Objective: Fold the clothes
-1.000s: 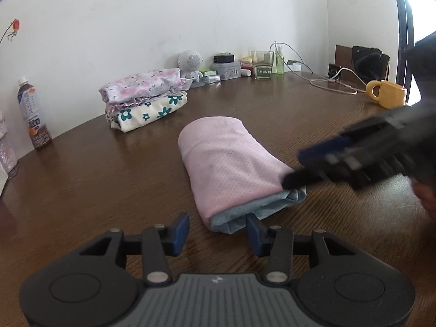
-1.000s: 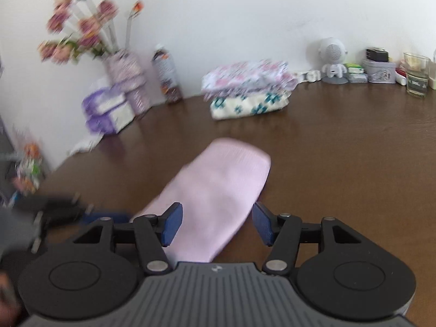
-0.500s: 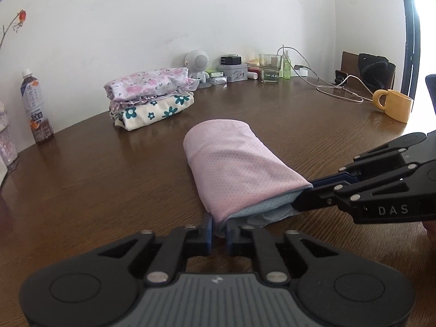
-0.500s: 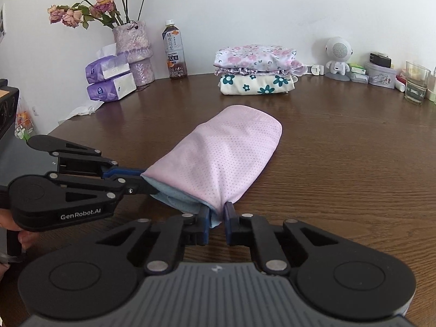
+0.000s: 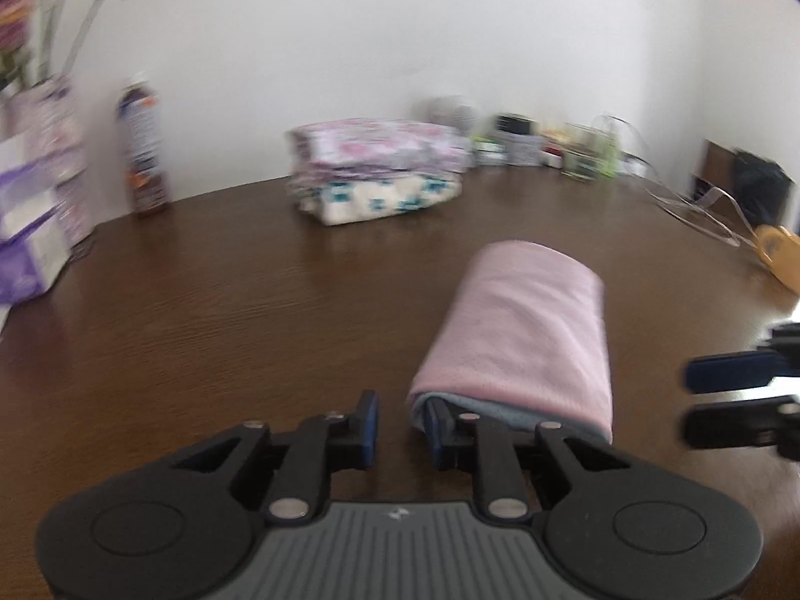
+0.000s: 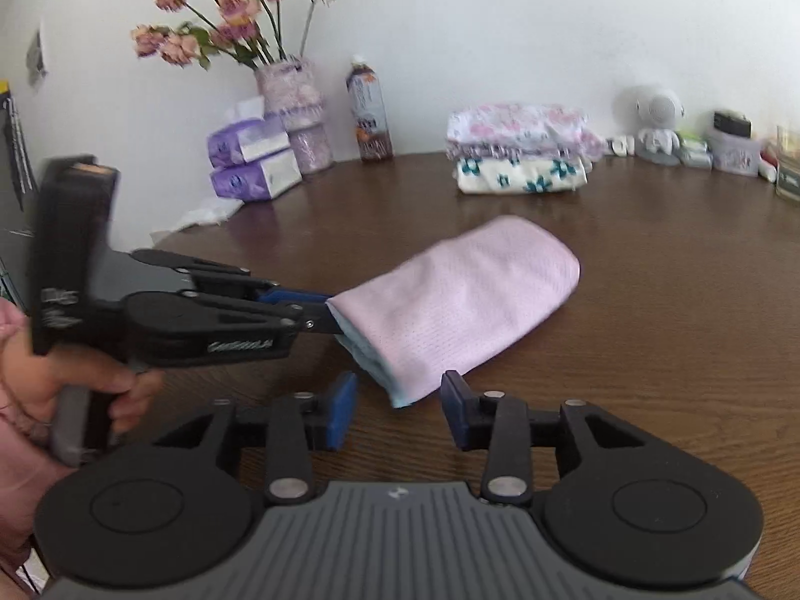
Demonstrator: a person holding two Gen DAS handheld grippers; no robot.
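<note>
Pink cloth (image 6: 465,300), folded into a thick oblong bundle with a pale blue layer showing at its near end, lies flat on the brown bench (image 6: 675,325) just ahead of both tools. My left hand-held gripper (image 5: 400,425) has its jaws parted; its right finger (image 5: 437,425) sits against the near left corner of the bundle, but nothing is pinched between the pads as far as I can see. My right hand-held gripper (image 6: 397,407) is likewise spread, with the bundle's near corner lying in the gap and neither pad pressing on it.

Judging progress: this piece already lies in a compact fold, and a stack of folded floral clothes (image 6: 520,155) sits farther back by the wall. Whether the pink piece needs another fold or only needs carrying to that stack, I cannot settle from here. No loose, unfolded garment shows in either view.

As for containers, a vase (image 6: 295,115) at the back left holds dried roses (image 6: 225,15), with tissue packs (image 6: 252,160) beside it and a drink bottle (image 6: 369,115) whose fill level I cannot read. A clear glass (image 5: 582,157) stands among small clutter to the right, too blurred to tell its contents, and a yellow mug (image 5: 780,255) at the far right edge is turned away from view.
</note>
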